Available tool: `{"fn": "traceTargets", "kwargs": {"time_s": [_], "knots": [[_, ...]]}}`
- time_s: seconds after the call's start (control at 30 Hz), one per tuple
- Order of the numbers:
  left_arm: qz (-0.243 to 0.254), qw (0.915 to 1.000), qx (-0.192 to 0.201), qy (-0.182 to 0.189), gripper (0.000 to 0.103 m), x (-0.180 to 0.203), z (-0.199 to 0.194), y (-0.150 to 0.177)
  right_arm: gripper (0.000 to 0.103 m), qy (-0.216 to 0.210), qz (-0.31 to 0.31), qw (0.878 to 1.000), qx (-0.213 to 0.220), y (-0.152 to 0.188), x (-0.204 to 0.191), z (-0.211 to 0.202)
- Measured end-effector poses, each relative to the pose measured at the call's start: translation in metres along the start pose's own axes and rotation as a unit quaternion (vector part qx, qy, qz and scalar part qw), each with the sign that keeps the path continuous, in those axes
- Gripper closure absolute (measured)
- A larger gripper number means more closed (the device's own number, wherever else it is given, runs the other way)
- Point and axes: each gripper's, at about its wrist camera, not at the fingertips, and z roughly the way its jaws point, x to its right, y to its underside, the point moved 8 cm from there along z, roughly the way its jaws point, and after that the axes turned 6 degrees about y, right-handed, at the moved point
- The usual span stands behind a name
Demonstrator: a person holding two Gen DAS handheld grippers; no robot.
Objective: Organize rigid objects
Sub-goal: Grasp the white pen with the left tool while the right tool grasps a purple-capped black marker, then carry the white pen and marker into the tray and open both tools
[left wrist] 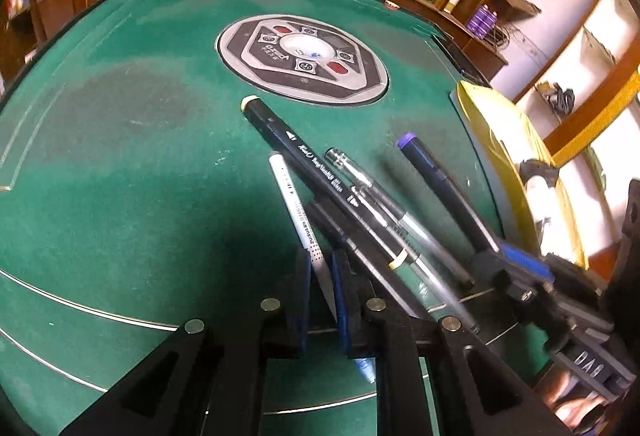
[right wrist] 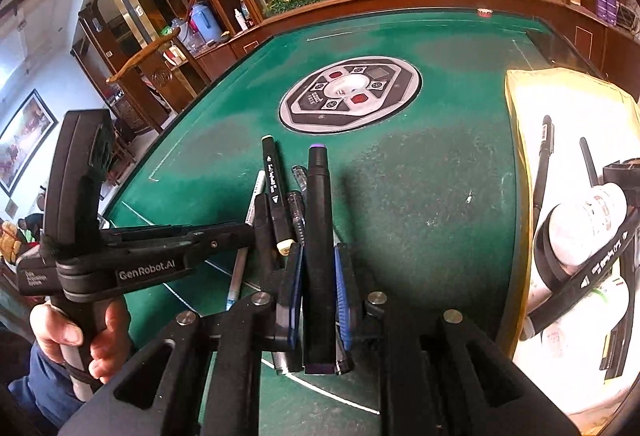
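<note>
Green tabletop (right wrist: 420,196) with a round grey panel (right wrist: 350,94) mid-felt, yellow tray (right wrist: 520,164) at right edge. Left hand-held gripper (left wrist: 320,292) clenched on a white pen (left wrist: 294,208); right hand-held gripper (right wrist: 318,292) clenched on a purple-capped marker (right wrist: 318,236) — black marker (left wrist: 320,176) and clear pen (left wrist: 372,196) between them, over the felt.

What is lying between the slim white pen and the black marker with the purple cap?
In the left wrist view, a black marker with a pale yellow cap and a clear plastic pen lie between the white pen and the purple-capped marker.
</note>
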Motion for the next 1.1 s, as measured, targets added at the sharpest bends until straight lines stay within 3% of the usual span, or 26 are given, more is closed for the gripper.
{"fn": "traceTargets", "kwargs": {"time_s": [0.27, 0.5, 0.6, 0.9, 1.1], "knots": [[0.048, 0.9983, 0.003, -0.034, 0.094, -0.011, -0.017, 0.02, 0.089, -0.016, 0.011, 1.0, -0.002, 0.009, 0.0, -0.002], [0.063, 0.9965, 0.004, -0.054, 0.09, -0.007, -0.011, 0.013, 0.089, -0.021, 0.015, 1.0, -0.004, 0.015, -0.004, -0.001], [0.068, 0.9952, 0.016, -0.069, 0.096, -0.006, -0.012, 0.014, 0.089, -0.022, 0.015, 1.0, 0.0, 0.016, -0.004, -0.006], [0.058, 0.9962, 0.052, -0.038, 0.096, 0.006, -0.037, 0.016, 0.089, -0.039, 0.024, 0.999, 0.007, 0.02, -0.004, -0.01], [0.045, 0.9976, 0.052, -0.007, 0.096, 0.022, -0.04, 0.01, 0.089, -0.046, 0.023, 0.998, 0.021, 0.019, -0.006, -0.019]]}}
